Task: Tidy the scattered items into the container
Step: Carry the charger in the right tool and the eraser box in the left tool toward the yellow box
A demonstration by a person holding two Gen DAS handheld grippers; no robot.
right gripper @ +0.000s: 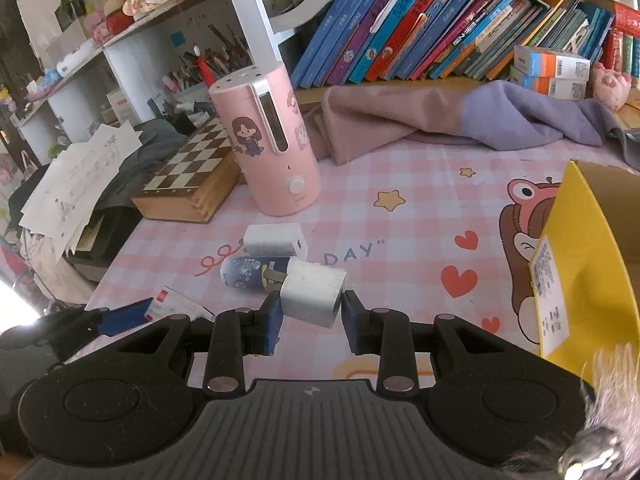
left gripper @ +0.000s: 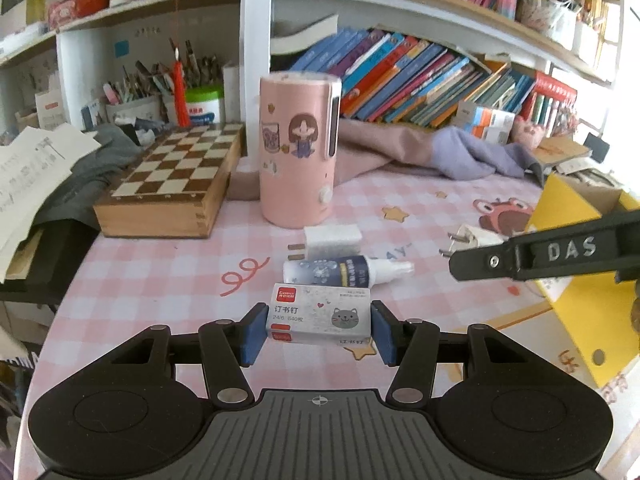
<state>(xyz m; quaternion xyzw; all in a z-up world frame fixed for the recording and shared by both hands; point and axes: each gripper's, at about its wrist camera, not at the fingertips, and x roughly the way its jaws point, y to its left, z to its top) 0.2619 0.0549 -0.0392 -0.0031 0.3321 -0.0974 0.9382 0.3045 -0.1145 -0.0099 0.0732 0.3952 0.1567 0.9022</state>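
My left gripper [left gripper: 319, 322] is shut on a white staple box [left gripper: 318, 314] with a cat picture, held just above the pink checked tablecloth. My right gripper [right gripper: 311, 314] is shut on a white plug adapter [right gripper: 314, 294], its prongs pointing left; that adapter [left gripper: 470, 238] and the right gripper's finger [left gripper: 540, 256] show at the right of the left wrist view. A dark blue spray bottle [left gripper: 344, 272] and a white charger block [left gripper: 332, 238] lie on the cloth beyond the staple box. The yellow cardboard box [right gripper: 580, 264] stands open at the right.
A pink cylinder humidifier [left gripper: 298, 148] stands behind the items. A wooden chessboard box [left gripper: 172, 184] lies at the left with papers and dark cloth. Pink and purple fabric [right gripper: 440, 120] is bunched at the back under shelves of books.
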